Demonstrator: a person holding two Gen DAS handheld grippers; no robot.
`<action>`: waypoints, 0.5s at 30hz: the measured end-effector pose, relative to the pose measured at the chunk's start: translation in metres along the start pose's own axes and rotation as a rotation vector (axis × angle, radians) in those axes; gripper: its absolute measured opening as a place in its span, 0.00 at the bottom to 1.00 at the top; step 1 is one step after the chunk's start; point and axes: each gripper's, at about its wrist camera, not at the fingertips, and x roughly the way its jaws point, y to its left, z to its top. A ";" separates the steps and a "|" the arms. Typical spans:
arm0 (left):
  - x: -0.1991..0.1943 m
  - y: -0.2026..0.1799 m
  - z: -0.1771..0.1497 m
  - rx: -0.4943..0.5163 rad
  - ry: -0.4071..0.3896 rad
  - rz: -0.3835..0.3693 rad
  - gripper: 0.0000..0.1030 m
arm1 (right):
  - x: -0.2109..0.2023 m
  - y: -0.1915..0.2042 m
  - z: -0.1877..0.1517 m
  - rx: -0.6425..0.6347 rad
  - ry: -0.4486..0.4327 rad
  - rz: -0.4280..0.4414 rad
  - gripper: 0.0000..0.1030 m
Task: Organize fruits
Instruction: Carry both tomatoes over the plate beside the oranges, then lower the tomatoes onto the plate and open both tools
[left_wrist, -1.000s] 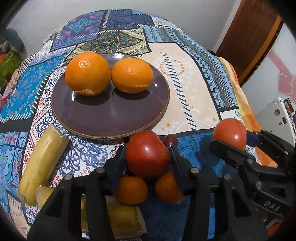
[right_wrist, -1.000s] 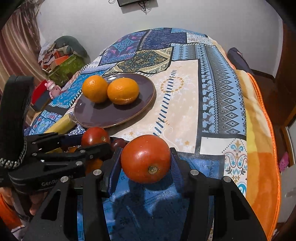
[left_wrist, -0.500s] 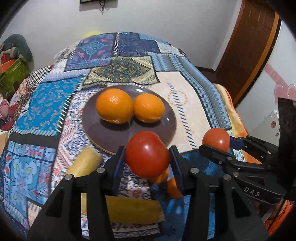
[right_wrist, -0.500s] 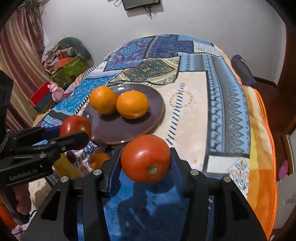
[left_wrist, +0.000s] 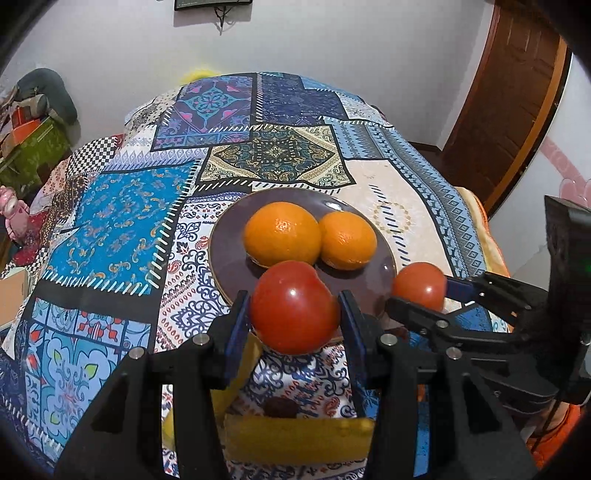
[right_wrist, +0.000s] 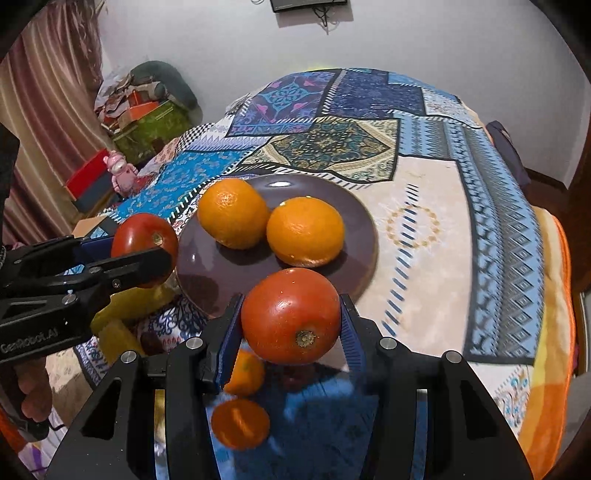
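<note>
My left gripper (left_wrist: 293, 314) is shut on a red tomato (left_wrist: 293, 306), held above the near rim of a brown plate (left_wrist: 229, 258). The plate holds two oranges (left_wrist: 282, 233) (left_wrist: 347, 240). My right gripper (right_wrist: 291, 325) is shut on a second red tomato (right_wrist: 291, 315), also lifted near the plate's (right_wrist: 199, 266) front edge. Each gripper shows in the other's view: the right one (left_wrist: 419, 291) with its tomato, the left one (right_wrist: 146, 251) with its tomato. Two small oranges (right_wrist: 245, 373) (right_wrist: 240, 424) lie on the cloth below.
Yellow bananas (left_wrist: 295, 435) and a small dark fruit (left_wrist: 280, 406) lie on the patterned tablecloth (left_wrist: 122, 221) near me. The table's right edge has an orange blanket (right_wrist: 554, 332). Boxes and a pink toy (right_wrist: 120, 170) stand left of the table. A wooden door (left_wrist: 509, 92) is at the right.
Both grippers have risen with their tomatoes and moved toward the plate. The small oranges and bananas stay on the cloth below.
</note>
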 end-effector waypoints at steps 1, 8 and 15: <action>0.002 0.001 0.001 0.001 0.002 -0.002 0.46 | 0.002 0.000 0.001 -0.001 0.002 0.001 0.45; 0.019 0.001 0.006 0.018 0.025 -0.020 0.46 | 0.019 0.001 0.006 -0.022 0.032 0.001 0.45; 0.032 0.001 0.006 0.024 0.058 -0.027 0.46 | 0.029 0.001 0.007 -0.039 0.057 0.004 0.45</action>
